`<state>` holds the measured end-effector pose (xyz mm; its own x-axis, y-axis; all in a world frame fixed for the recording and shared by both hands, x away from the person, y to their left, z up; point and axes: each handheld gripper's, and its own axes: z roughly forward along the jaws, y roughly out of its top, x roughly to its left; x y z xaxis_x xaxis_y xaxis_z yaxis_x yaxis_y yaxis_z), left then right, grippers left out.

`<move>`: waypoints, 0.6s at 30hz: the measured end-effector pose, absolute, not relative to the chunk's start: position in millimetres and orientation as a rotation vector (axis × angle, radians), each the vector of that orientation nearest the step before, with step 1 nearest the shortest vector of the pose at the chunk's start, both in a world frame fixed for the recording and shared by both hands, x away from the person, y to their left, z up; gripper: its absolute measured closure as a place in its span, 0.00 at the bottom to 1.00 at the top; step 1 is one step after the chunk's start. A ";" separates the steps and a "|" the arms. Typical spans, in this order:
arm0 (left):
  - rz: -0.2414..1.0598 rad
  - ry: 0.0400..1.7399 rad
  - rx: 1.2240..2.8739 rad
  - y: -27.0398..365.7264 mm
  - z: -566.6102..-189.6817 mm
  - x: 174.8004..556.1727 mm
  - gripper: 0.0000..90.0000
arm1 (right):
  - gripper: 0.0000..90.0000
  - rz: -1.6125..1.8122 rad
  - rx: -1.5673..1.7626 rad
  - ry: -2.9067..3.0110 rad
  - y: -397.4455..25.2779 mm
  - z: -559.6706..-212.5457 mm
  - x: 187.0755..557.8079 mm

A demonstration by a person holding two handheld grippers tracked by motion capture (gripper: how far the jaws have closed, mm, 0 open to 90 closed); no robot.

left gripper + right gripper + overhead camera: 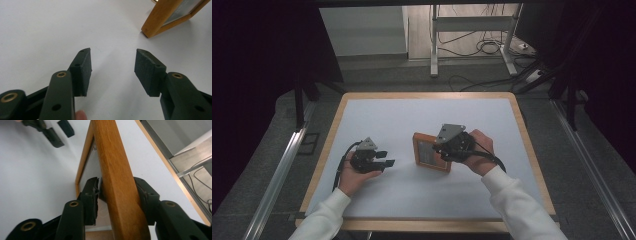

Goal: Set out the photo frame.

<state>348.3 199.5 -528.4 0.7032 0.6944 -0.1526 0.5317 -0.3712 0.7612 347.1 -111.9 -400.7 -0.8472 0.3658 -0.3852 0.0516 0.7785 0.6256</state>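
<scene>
A wooden picture frame point(430, 152) stands tilted on the white table top near the middle. My right gripper point(447, 150) is shut on its right edge; in the right gripper view the frame's wooden edge point(117, 182) runs up between the two jaws, which press it from both sides. My left gripper point(384, 158) rests low at the left of the table, open, with nothing between its fingers. In the left gripper view its pads point(147, 71) stand wide apart over bare table, and a corner of the frame point(160, 20) shows at the top right.
The white table top point(377, 120) has a wooden border point(527, 135). Beyond the far edge are a grey floor, metal stand legs point(434, 45) and loose cables point(484, 47). Metal rails run along both sides of the table.
</scene>
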 end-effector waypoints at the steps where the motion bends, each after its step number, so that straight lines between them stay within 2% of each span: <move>1: 0.243 0.935 2.063 199.5 -528.4 348.4 0.53 | 0.62 0.849 0.320 2.474 -112.1 -401.0 350.2; 13: 0.241 0.928 2.064 198.8 -528.8 348.4 0.52 | 0.49 0.871 0.442 2.461 -114.1 -407.9 381.9; 18: 0.241 0.926 2.066 198.9 -528.9 348.6 0.52 | 0.40 0.854 0.475 2.435 -112.6 -415.2 392.8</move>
